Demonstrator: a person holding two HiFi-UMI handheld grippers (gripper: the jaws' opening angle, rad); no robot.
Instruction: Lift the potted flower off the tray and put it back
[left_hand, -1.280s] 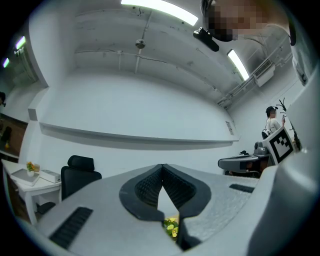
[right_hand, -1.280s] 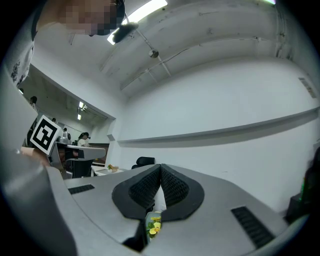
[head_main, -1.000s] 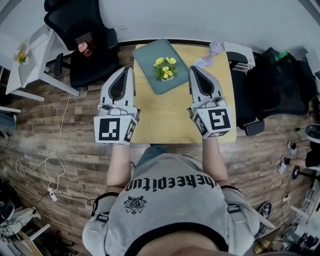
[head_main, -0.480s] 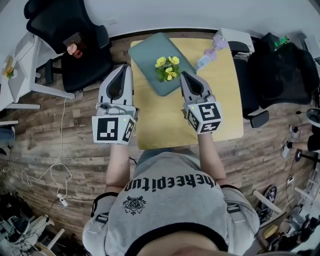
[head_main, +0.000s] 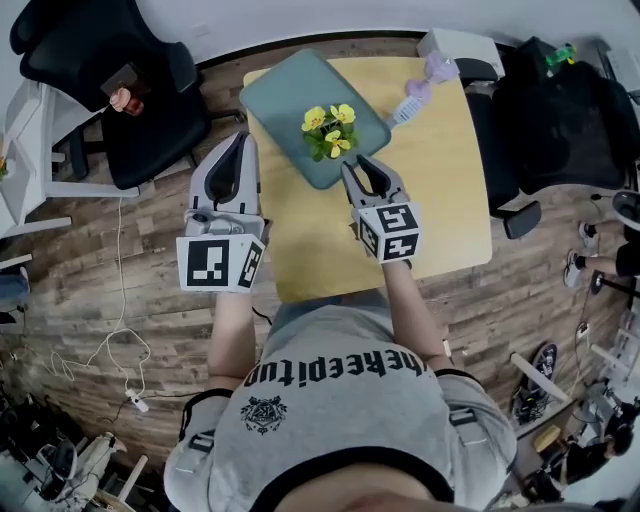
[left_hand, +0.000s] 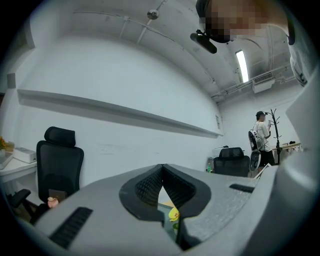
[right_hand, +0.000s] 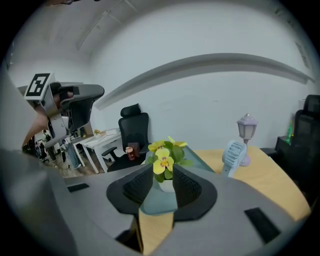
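As the right gripper (head_main: 361, 166), jaws just opening on nothing, half-hides the potted flower (right_hand: 163, 162), the left gripper (head_main: 240, 141) is clenched empty.

Yellow flower (head_main: 329, 130), white pot (right_hand: 166, 186), teal tray (head_main: 275, 95), tan table (head_main: 440, 190).

Head view: taken from overhead, directed steeply down on the bench (head_main: 440, 180). Left gripper view: held level beside the bench, faced at the wall (left_hand: 125, 75). Right gripper view: tilted down, near the potted flower (right_hand: 165, 161), shared with head view
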